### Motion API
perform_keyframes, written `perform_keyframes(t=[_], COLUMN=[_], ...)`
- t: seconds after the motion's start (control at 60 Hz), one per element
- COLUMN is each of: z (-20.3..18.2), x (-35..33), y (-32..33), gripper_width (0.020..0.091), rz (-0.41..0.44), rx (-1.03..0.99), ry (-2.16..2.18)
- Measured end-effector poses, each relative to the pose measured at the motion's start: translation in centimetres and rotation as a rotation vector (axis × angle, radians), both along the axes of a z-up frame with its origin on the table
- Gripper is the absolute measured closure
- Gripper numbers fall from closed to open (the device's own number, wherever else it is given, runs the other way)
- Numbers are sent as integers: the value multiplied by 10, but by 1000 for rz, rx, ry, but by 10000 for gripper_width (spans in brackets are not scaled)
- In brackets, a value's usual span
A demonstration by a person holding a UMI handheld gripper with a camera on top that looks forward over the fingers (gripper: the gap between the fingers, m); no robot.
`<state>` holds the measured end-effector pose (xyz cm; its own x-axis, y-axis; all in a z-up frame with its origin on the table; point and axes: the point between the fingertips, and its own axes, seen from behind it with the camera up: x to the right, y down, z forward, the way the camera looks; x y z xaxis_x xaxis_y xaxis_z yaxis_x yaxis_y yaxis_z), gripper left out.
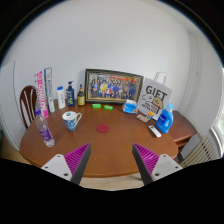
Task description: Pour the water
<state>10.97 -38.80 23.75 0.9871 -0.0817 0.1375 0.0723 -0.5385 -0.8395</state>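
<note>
A clear water bottle point(44, 128) with a purple label stands on the round wooden table point(105, 148) at its left side, and a white mug point(72, 120) with blue print sits just right of it. A small pink coaster point(103, 128) lies at the table's middle. My gripper point(111, 163) hovers near the table's front edge, open, with nothing between its magenta-padded fingers point(72, 158). The bottle and the mug are well beyond the left finger.
Along the wall stand a framed group photo point(113, 86), a white "GIFT" bag point(155, 99), several bottles point(63, 96) and a tall box point(43, 88). A blue jug point(166, 118) and a remote point(154, 130) lie at the right. A wooden chair point(27, 100) stands left.
</note>
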Motion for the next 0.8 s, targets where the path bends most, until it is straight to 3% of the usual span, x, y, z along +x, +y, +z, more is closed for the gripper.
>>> perform_keyframes(t=[0.217,0.5,0.7,0.8], z=[-36,-97,-118,-133], x=[-80,-260,-327,-339], y=[-9,2,84,127], gripper_width=[246,246,241,261], rz=[82,297,303,264], rx=[-42,-50,76,130], ry=[12,143,174,154])
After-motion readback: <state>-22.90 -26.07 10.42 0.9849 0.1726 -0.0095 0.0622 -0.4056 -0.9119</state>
